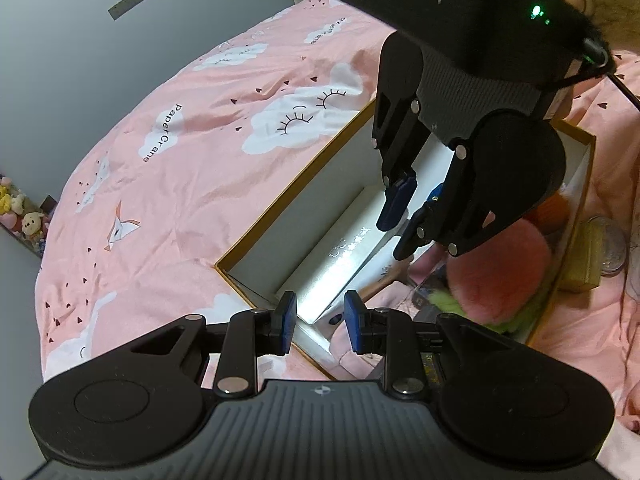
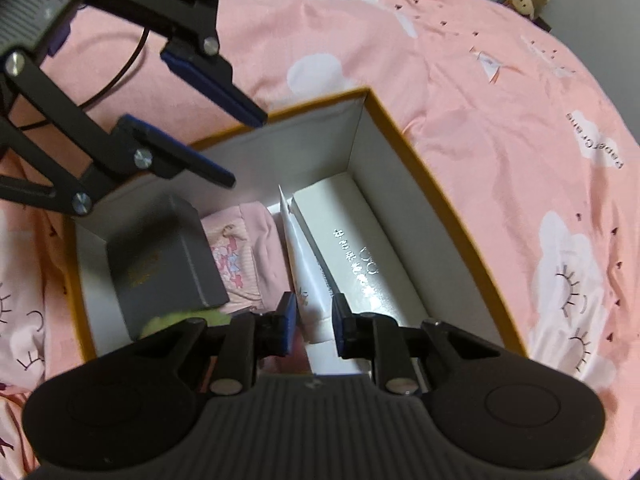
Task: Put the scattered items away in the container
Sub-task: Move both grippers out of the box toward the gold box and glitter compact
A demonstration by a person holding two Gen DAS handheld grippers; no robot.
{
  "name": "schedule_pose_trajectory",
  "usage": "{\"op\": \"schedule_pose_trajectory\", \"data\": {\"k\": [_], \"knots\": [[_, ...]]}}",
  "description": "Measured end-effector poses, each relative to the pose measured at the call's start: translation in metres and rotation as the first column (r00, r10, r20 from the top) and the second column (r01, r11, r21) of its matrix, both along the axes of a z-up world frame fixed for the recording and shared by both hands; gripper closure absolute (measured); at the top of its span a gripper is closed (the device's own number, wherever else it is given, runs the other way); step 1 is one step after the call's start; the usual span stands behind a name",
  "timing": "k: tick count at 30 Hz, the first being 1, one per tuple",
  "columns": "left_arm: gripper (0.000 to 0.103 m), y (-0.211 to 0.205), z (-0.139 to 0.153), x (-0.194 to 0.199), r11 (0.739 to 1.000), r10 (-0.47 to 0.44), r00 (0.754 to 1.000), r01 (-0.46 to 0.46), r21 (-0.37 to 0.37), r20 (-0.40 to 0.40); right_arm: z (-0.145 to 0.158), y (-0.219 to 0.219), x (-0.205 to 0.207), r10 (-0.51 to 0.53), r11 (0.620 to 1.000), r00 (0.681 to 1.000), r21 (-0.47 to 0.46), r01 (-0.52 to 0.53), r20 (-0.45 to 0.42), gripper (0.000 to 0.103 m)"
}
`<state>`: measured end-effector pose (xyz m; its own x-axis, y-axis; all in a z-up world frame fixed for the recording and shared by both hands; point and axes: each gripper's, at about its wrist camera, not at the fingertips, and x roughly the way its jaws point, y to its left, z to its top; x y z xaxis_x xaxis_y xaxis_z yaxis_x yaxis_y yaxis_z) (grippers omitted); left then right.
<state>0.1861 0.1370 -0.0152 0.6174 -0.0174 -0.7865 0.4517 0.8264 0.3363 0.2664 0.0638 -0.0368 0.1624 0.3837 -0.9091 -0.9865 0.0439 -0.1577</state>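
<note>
Left gripper [image 1: 320, 322] jaws nearly together, nothing between them, hanging over the box's near corner. Right gripper [image 2: 314, 322] jaws also narrow and empty, above the white tube [image 2: 306, 276]. Open orange-rimmed box [image 2: 400, 128] sits on the pink bedspread [image 1: 180, 168]; inside lie a long white carton [image 2: 360, 248], grey box [image 2: 160, 256], pink cloth [image 2: 248, 256], pink fluffy toy [image 1: 500, 276].

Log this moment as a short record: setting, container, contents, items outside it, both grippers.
setting: pink bedsheet
container: open box, gold rim
contents: white carton, white tube, grey box, pink cloth, pink pompom
outside: small yellow box
left gripper: jaws nearly shut, empty
right gripper: jaws nearly shut, empty, over box
</note>
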Motion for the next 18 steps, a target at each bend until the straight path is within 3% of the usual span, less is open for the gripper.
{"op": "schedule_pose_trajectory", "data": {"k": [3,7,11,18], "knots": [[0.072,-0.008,0.008,-0.008,1.000,0.003,1.000,-0.003,0.001,0.006,0.012,0.002,-0.012,-0.009,1.000,1.000,0.020,0.009,0.012,0.080],[0.072,-0.018,0.020,-0.021,1.000,0.009,1.000,-0.009,-0.001,0.017,0.035,-0.005,-0.022,-0.021,0.998,0.999,0.054,0.019,0.036,0.067],[0.072,-0.028,0.031,-0.036,1.000,0.012,1.000,-0.012,-0.021,0.019,0.035,-0.015,-0.045,-0.038,0.995,0.998,0.096,0.032,0.053,0.060],[0.072,-0.052,0.045,-0.064,0.998,0.016,0.999,-0.014,-0.069,0.036,0.048,-0.047,-0.074,-0.110,0.979,0.991,0.182,0.094,0.081,0.059]]}}
